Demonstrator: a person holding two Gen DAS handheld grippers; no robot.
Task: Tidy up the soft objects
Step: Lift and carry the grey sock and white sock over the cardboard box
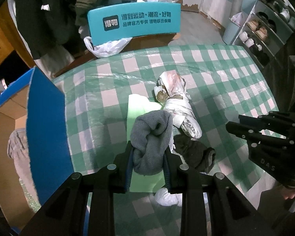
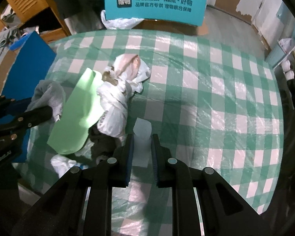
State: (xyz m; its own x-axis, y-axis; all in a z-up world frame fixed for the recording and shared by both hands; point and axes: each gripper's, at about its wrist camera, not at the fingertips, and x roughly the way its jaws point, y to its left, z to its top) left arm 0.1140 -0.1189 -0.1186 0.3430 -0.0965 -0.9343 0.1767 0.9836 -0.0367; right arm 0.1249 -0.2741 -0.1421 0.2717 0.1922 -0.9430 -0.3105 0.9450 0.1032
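Covering table: checked cloth (image 2: 216, 82) (plastic-wrapped).

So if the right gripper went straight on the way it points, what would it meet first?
Probably the checked tablecloth: the right gripper, shut on a white piece, points down at bare cloth, though depth is unclear.

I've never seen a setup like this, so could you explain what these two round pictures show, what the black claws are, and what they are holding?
There is no robot here: a person holds a hand tool with a two-fingered claw in each hand, and each claw carries a wide-angle camera looking along its fingers.

The left claw grips a rolled grey sock.

The right claw is shut on a pale translucent piece, perhaps plastic.

On the green checked tablecloth lie a light green sheet, a crumpled white plastic bundle and a dark sock. A blue-edged cardboard box stands at the left.
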